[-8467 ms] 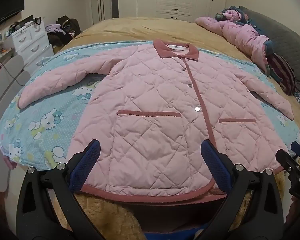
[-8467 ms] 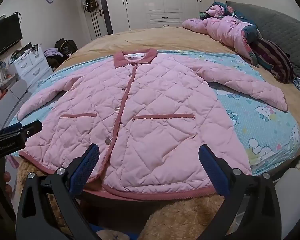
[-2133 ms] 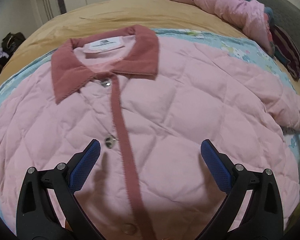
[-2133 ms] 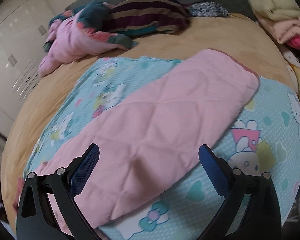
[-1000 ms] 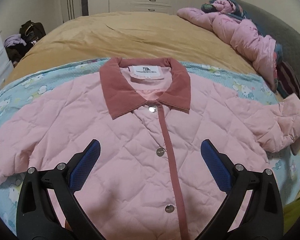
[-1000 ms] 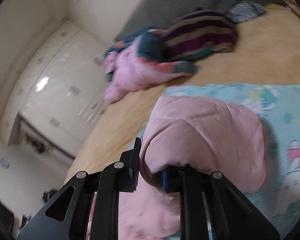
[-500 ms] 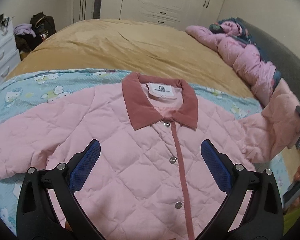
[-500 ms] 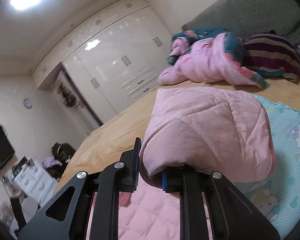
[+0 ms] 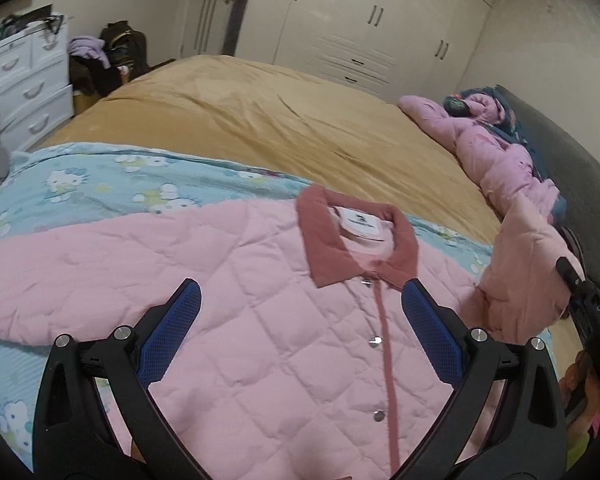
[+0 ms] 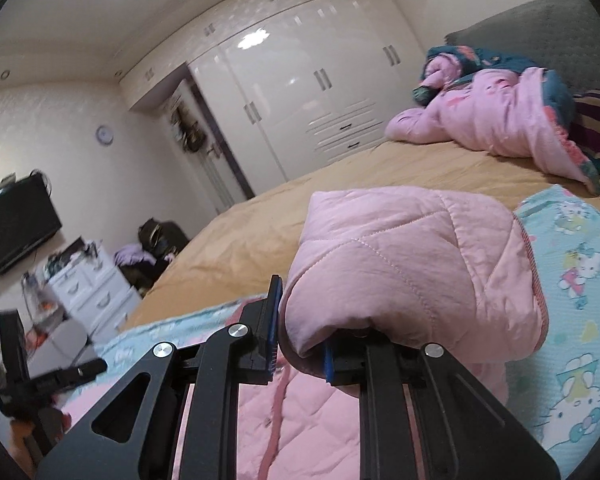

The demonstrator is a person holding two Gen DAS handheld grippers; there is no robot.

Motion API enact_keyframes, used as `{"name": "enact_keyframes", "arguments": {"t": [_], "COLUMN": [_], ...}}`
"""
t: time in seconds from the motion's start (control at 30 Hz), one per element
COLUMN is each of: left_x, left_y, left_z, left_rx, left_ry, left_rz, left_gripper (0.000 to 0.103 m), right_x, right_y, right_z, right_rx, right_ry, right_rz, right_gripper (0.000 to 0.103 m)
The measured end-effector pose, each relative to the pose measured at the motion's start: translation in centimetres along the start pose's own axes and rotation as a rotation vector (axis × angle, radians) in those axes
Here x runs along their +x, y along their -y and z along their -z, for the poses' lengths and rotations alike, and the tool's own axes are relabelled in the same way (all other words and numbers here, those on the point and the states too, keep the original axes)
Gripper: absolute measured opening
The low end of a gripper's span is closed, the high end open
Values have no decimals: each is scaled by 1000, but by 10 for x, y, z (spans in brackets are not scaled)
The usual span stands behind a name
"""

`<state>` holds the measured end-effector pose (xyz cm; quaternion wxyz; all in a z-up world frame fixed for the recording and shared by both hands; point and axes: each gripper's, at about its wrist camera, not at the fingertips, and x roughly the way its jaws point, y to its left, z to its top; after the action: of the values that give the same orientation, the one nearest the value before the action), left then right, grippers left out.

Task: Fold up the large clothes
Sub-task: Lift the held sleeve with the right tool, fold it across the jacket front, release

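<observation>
The pink jacket [image 9: 260, 320] lies flat on its back on a blue cartoon-cat sheet [image 9: 80, 184], and the sheet is spread over a big bed with a tan blanket [image 9: 260, 120]. The jacket is puffy, with stitched diamond shapes all over it. Its dark pink collar [image 9: 328, 248] points toward the far side of the bed, and a white tag shows inside the collar. A dark pink strip with shiny snaps [image 9: 375, 342] runs down the middle of the front, and it looks closed. One sleeve [image 10: 412, 264] is lifted up off the sheet and bent over, near the collar side of the jacket. The right gripper [image 10: 300, 354] is squeezed tight on the end of that sleeve, with the pink cloth bunched between its two fingers. The left gripper [image 9: 300, 336] hangs over the chest of the jacket with its blue-padded fingers [image 9: 172, 336] spread wide apart, and nothing is between them. The other sleeve stretches out flat across the blue sheet. Farther away on the bed, by the gray headboard [image 10: 540, 32], there is another pink coat [image 10: 492, 120] in a heap next to a striped cloth [image 10: 596, 128]. White closets [image 9: 360, 32] stand along the far wall. A white set of drawers [image 9: 28, 84] sits by the side wall, with a dark bag and some clothes beside it. A black TV [image 10: 16, 228] hangs on the wall.
</observation>
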<state>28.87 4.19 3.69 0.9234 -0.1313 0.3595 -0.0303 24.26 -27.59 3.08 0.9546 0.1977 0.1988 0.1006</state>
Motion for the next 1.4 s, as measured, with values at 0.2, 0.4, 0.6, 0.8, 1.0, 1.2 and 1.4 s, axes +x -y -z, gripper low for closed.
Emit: {"name": "enact_keyframes", "arguments": {"t": [0.2,0.4,0.6,0.8,1.0,1.2,1.4], "left_x": [10,35,63,85,83,77,55], "left_y": [-24,-22,-5,-6,-9,-3,-23], "left_z": [5,16,33,41,39,37,21], "left_rx": [-57,-55,-13,6,-16,-47,-139], "left_ry": [-31,-84,-147,-208,-220,-225,-166], "left_rz": [-1,40,79,29,62,158,224], "left_gripper": [94,94,94,94,94,94,94], "right_x": [27,62,95,100,45,49,50], "right_y": [-24,-42,-58,-40,-14,-4,-65], "right_z": [23,62,105,135,116,105,97], "right_rx": [-65,-86,-99,119,328,287,-44], "right_ry": [-83,-199,-336,-479,-257,-194,-156], "right_rz": [-13,-26,-29,-36,55,90,-41], "right_gripper": [16,16,20,40,60,28,19]}}
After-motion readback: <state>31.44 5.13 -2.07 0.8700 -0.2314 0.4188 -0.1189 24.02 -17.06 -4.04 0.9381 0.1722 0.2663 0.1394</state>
